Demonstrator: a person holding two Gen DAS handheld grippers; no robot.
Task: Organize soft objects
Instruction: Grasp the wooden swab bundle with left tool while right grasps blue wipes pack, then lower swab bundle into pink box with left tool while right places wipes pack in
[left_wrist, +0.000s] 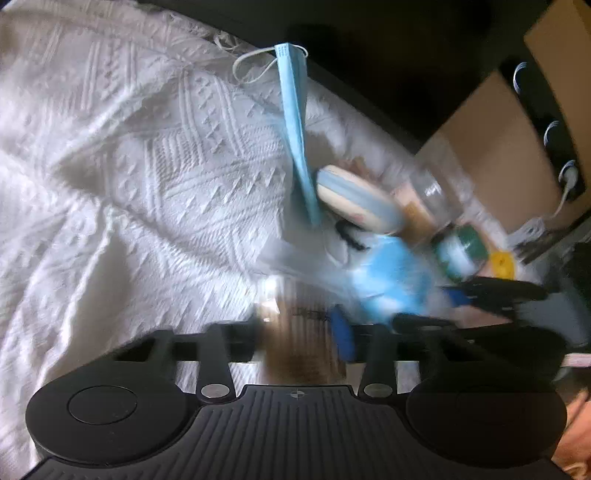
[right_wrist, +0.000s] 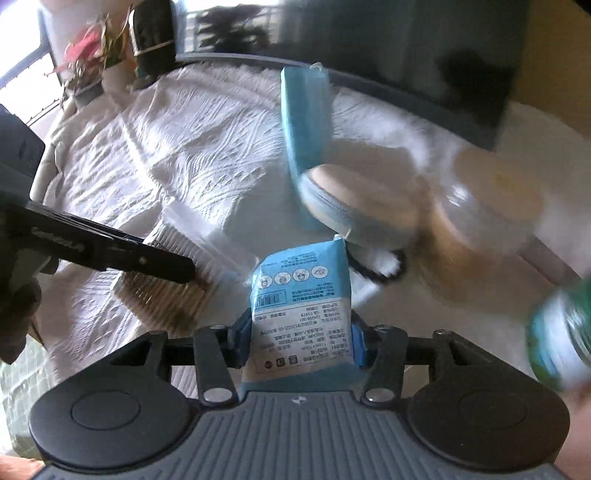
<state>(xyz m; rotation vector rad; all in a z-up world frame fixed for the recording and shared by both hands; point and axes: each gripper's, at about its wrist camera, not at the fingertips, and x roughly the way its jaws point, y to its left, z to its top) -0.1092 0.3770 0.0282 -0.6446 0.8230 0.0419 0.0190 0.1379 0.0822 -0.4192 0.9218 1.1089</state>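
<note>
Right gripper (right_wrist: 299, 343): blue pads closed on a blue-and-white printed soft packet (right_wrist: 301, 295), which stands upright between them at the near middle of the white textured bedspread (right_wrist: 177, 147). Left gripper (left_wrist: 303, 332): jaws narrow around a clear packet of cotton swabs (right_wrist: 166, 291), lying to the left of the blue packet; motion blur leaves it unclear whether the pads press on it. Also on the bedspread: a folded blue face mask (left_wrist: 295, 129) at the far edge, a round cream pouch with a blue zip band (right_wrist: 354, 206) just beside it, a clear jar (right_wrist: 480, 218) and a green-and-white bottle (right_wrist: 557, 332) to the right.
</note>
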